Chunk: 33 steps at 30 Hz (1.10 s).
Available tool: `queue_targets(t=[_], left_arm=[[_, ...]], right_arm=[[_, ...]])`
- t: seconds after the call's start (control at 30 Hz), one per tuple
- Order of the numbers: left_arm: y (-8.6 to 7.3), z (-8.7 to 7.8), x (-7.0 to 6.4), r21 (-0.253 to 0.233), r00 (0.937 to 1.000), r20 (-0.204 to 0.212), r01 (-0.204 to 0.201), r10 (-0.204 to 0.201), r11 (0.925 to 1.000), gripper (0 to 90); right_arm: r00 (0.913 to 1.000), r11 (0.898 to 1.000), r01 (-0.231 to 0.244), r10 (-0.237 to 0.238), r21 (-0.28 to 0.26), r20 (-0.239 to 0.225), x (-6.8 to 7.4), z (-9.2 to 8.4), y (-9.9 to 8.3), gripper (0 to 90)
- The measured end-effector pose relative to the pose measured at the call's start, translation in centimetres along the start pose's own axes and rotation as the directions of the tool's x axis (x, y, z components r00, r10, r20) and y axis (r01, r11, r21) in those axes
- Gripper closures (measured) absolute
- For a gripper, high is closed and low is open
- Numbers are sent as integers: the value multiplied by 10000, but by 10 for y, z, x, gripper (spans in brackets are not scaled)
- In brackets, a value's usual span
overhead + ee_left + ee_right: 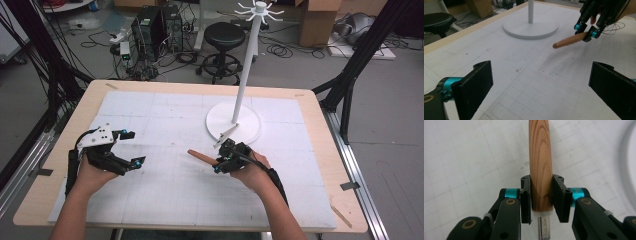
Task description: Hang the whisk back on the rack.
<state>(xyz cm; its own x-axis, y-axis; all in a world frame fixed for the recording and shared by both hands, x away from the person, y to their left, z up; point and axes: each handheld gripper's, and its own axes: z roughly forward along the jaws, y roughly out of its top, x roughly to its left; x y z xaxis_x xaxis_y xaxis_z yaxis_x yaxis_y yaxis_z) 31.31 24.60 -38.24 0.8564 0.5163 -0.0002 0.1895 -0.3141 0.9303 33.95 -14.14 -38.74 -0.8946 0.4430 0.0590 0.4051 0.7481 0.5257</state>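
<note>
My right hand-held gripper (541,197) pinches the wooden handle (540,157) near its metal end, above the worktop (165,200) beside the stand (234,122). Left hand-held gripper (131,147) spread, empty. I judge grip must remain square.

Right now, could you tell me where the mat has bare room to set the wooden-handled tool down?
Free: the mat between the left gripper and right gripper, the strip along its near edge, and the far-left corner. Crowded: the far-right part, taken by the white stand, whose base lies just beyond the right gripper holding the wooden handle.
</note>
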Motion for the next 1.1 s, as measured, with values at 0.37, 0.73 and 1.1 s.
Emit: queue_targets(t=[0.37, 0.73, 1.1], left_arm=[[5, -3, -3, -113, 9999, 14, -164, 164, 9998, 61], [6, -4, -4, -117, 9997, -19, -238, 238, 9996, 61], [6, -4, -4, -84, 9997, -13, -224, 223, 9997, 61]], right_arm=[[9989, 9855, 96, -17, -1692, 465, -4, -61, 12, 709], [9940, 9538, 191, 141, -2998, 1084, -12, -119, 22, 709], [9864, 9260, -42, 660, -3776, 1508, -24, -151, 16, 708]])
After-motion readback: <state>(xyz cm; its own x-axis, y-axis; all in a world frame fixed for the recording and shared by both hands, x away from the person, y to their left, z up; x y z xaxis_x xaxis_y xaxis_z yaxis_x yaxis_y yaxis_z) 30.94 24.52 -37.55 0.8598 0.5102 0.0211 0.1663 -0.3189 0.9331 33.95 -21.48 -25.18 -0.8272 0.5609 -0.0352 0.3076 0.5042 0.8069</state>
